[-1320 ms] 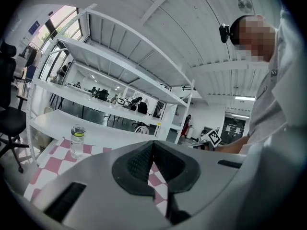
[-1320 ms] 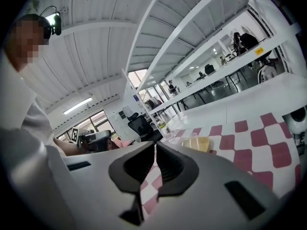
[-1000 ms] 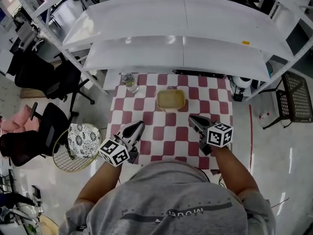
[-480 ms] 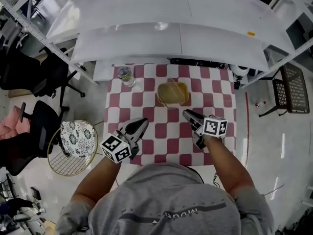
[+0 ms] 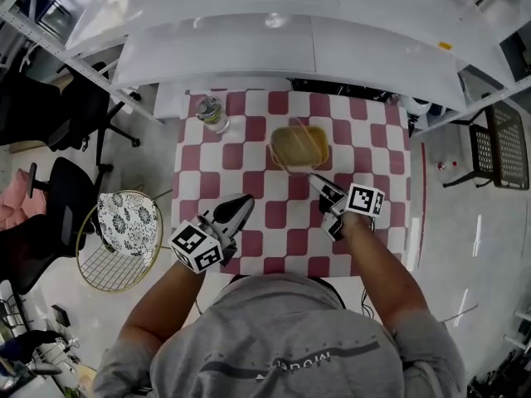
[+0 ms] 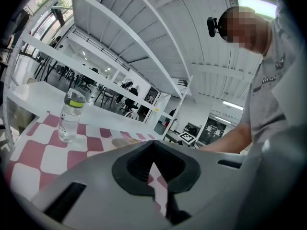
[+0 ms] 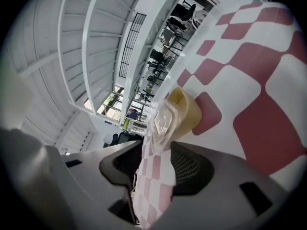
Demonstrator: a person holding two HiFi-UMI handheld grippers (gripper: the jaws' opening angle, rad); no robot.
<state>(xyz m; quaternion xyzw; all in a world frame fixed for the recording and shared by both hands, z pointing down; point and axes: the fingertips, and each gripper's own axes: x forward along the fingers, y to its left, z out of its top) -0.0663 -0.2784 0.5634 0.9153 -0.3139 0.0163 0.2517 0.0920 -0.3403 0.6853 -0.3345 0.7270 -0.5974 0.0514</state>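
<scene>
Head view: the right claw (image 5: 317, 182) points at the yellow tub (image 5: 299, 148), which sits just ahead of its tips on the checkered surface (image 5: 286, 222). The left claw (image 5: 245, 201) hovers well apart from the tub, with the tub off to its front right. The water bottle (image 5: 212, 113) stands far ahead of the left claw, to its left, near the white shelf (image 5: 249, 56).

Left gripper view: the left claw (image 6: 153, 145) is clenched, its jaws pressed together with nothing between them. The bottle (image 6: 70, 119) stands upright, ahead and off to its left.

Right gripper view: the right claw (image 7: 156, 145) is released, jaws apart and gripping nothing, with bare checkered surface (image 7: 268, 104) showing through the gap. The tub (image 7: 189, 110) lies right at the mouth of the jaws, its clear lid (image 7: 165, 121) nearest to them. I cannot tell whether the tips touch it.

My worry is the lid. If the jaws bite on that thin clear plastic and not on the tub wall, I judge it may flex or pop off. The tub looks light, so a nudge from one jaw could slide it away from the claw towards the shelf. The left claw is too far off to brace it.
</scene>
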